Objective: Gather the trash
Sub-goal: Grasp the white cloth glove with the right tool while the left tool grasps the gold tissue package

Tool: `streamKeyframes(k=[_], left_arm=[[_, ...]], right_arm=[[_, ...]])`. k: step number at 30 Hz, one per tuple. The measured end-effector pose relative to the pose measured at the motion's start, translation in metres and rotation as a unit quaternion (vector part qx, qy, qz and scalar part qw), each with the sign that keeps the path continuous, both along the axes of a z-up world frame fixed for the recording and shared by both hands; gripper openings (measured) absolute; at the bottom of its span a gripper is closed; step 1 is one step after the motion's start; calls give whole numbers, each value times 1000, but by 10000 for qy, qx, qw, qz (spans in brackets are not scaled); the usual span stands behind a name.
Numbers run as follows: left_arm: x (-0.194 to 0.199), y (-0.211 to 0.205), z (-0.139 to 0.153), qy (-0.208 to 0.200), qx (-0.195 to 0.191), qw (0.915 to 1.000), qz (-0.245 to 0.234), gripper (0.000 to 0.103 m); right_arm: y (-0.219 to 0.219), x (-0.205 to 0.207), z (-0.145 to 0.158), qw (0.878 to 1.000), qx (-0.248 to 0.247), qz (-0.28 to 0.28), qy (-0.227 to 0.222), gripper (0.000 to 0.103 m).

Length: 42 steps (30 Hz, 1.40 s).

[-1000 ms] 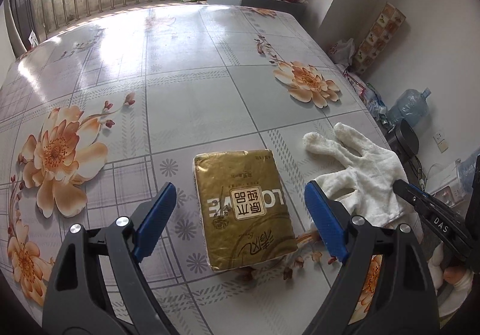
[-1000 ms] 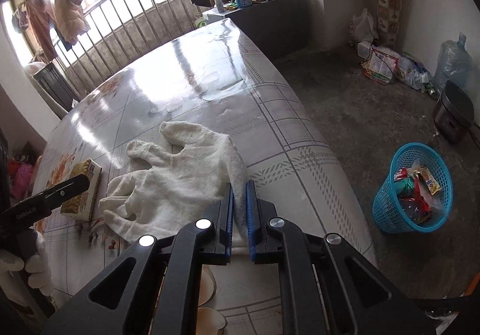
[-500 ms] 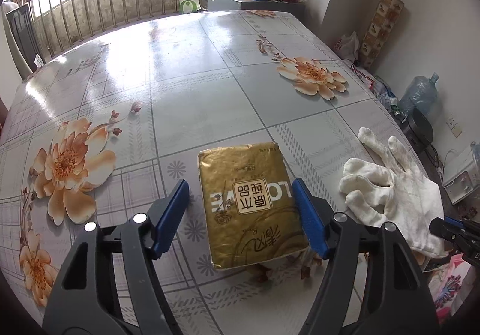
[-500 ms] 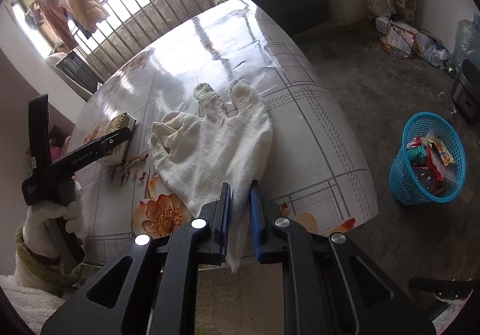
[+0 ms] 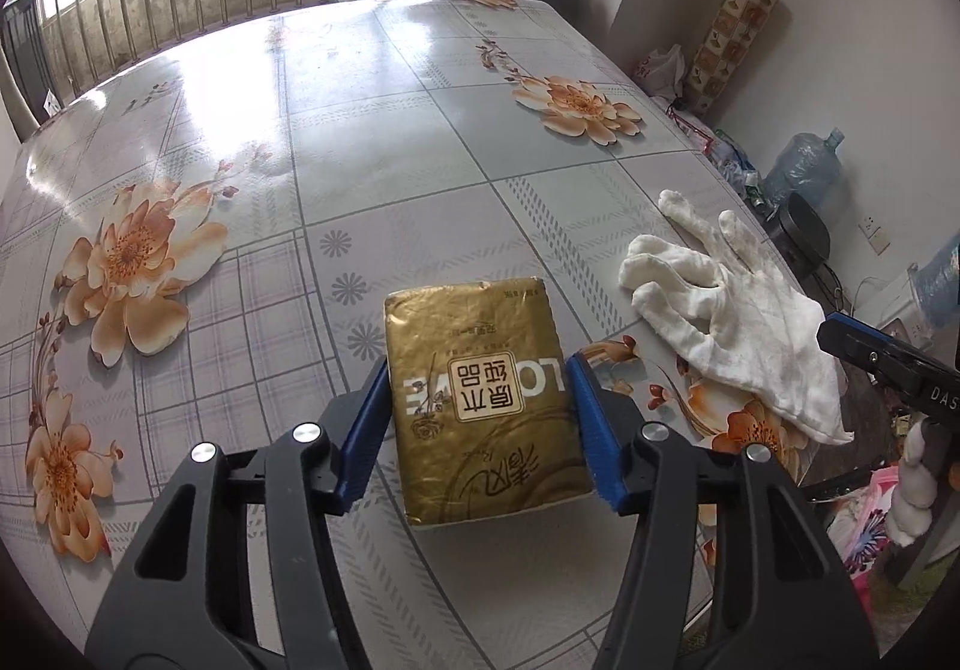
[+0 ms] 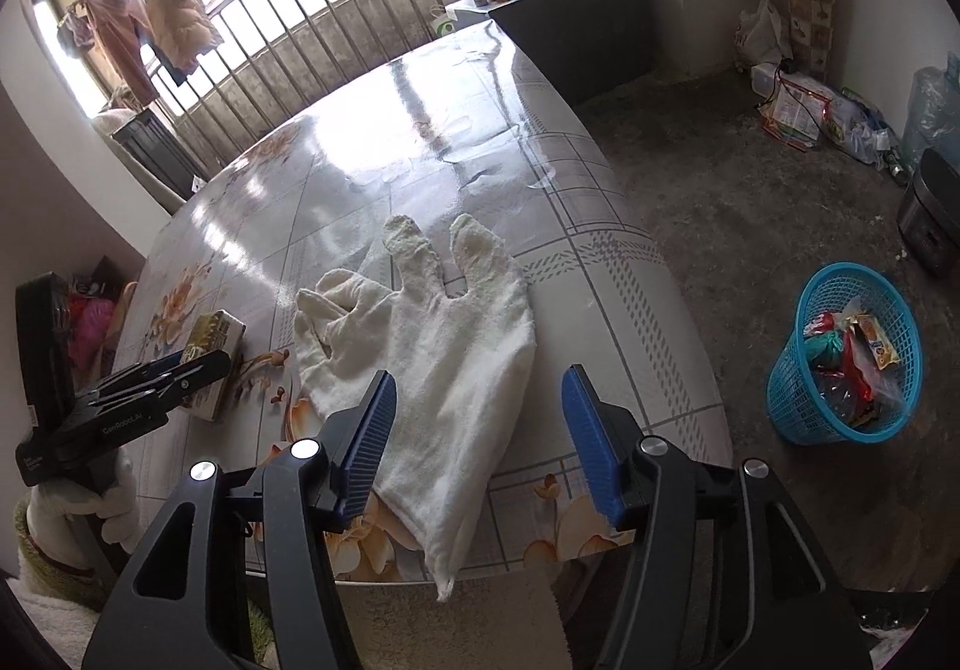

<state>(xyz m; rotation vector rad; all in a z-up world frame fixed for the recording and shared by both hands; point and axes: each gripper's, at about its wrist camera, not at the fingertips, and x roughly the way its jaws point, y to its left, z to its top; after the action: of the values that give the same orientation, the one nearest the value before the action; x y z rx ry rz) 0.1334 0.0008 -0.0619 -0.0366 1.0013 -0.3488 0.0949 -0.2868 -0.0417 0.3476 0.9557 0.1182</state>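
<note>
Since a second ago, left gripper (image 5: 480, 418) jaws are closing around the gold foil tissue pack (image 5: 483, 400) on the flowered bench (image 5: 360, 130). Right gripper (image 6: 477, 442) jaws, previously pinching, are opening over the white cotton glove (image 6: 444, 358); a blue plastic basket (image 6: 798, 394) on the floor holds wrappers.

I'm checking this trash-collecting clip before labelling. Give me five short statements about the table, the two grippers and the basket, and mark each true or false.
1. The gold tissue pack lies between the left gripper's jaws. True; they are closing on it.
2. The white glove is clamped in the right gripper. False: those jaws are opening, clear of the glove.
3. The blue basket stands on the table. False: it stands on the floor.
4. The basket holds wrappers. True.
5. The glove lies on the pack. False: they lie apart.
</note>
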Motion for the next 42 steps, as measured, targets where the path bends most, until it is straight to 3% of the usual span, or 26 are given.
streamKeyframes(k=[4, 11, 25, 42], left_arm=[[-3, -6, -1, -25, 103, 9999, -17, 65], [-2, -17, -3, -227, 437, 9988, -40, 68], [-3, -27, -4, -349, 782, 9963, -9, 68], [-4, -19, -5, -356, 843, 9957, 112, 68]], right_arm=[[5, 10, -5, 10000, 23, 50, 56, 56], [9, 18, -11, 9999, -81, -83, 93, 57], [44, 13, -11, 9916, -1284, 182, -13, 53], [42, 12, -10, 9923, -1230, 123, -23, 50]])
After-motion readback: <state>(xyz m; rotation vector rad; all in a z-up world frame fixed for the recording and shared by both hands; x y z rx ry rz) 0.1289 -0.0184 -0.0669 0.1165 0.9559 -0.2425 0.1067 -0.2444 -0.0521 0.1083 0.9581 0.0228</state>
